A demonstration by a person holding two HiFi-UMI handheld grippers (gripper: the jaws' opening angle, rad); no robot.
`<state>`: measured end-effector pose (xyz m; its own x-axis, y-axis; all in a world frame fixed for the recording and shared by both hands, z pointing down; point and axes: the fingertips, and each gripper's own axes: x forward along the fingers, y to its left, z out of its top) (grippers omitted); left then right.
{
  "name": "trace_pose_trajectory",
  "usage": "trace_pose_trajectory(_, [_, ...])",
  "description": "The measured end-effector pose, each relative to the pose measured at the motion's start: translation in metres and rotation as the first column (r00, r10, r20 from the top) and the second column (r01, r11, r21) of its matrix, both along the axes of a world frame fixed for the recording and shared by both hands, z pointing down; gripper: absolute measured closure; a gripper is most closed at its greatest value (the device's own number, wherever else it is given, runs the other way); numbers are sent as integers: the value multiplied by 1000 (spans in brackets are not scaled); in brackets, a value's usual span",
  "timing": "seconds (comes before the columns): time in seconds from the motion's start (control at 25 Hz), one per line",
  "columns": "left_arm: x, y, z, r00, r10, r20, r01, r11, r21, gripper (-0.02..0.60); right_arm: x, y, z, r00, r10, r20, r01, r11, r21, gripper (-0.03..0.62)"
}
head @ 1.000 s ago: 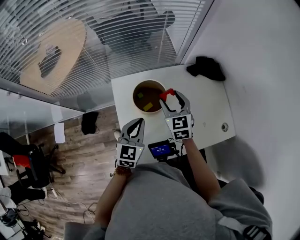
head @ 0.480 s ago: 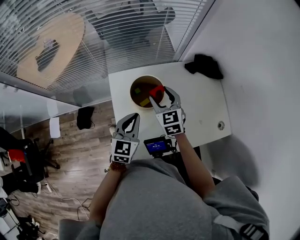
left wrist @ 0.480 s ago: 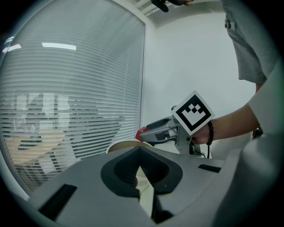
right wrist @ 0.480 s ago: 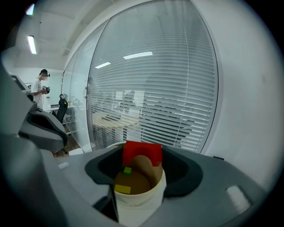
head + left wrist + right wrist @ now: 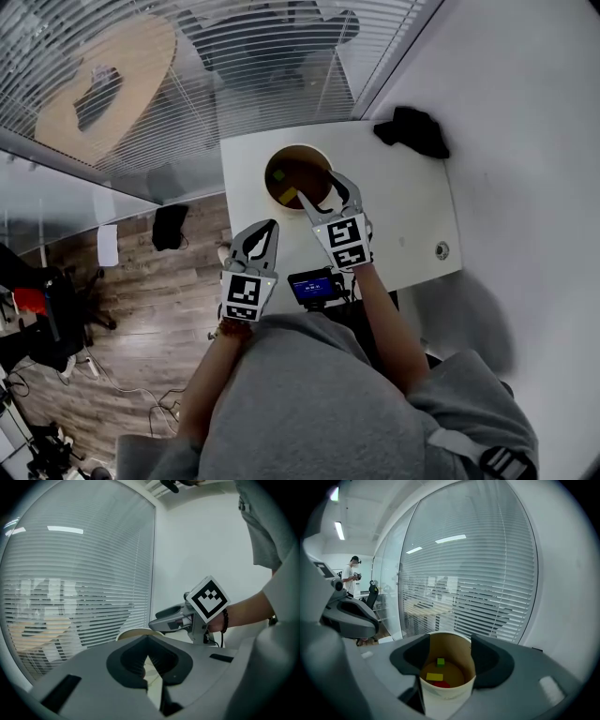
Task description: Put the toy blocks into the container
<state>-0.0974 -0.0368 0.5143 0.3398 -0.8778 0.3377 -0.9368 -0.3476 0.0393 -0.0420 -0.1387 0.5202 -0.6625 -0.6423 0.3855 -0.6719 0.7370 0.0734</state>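
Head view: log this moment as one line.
right gripper: open, cup between jaws, no block held | cup: red block, yellow block, green block inside | left gripper: shut, empty, apart from cup

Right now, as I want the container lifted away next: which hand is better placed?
Probably right: the right tongs stand open at the rim of the container; the left tongs are shut, back near the front edge of the table.

The flat white bench (image 5: pixel 403 206) has four things on it. A round paper container (image 5: pixel 302 157), brown inside, stands at 11 o'clock. A soft black lump of cloth (image 5: pixel 412 133) lies at 1 o'clock. A small silver ring (image 5: pixel 437 250) sits at 4 o'clock. A little black box with a blue screen (image 5: pixel 317 286) is at 7 o'clock, on the near edge.
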Motion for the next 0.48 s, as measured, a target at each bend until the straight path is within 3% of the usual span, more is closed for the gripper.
trace_pose_trajectory(0.48, [4, 0, 0, 1000, 10, -1, -10, 1000, 0, 574, 15, 22, -40, 994, -16, 113, 2, 992, 127, 371])
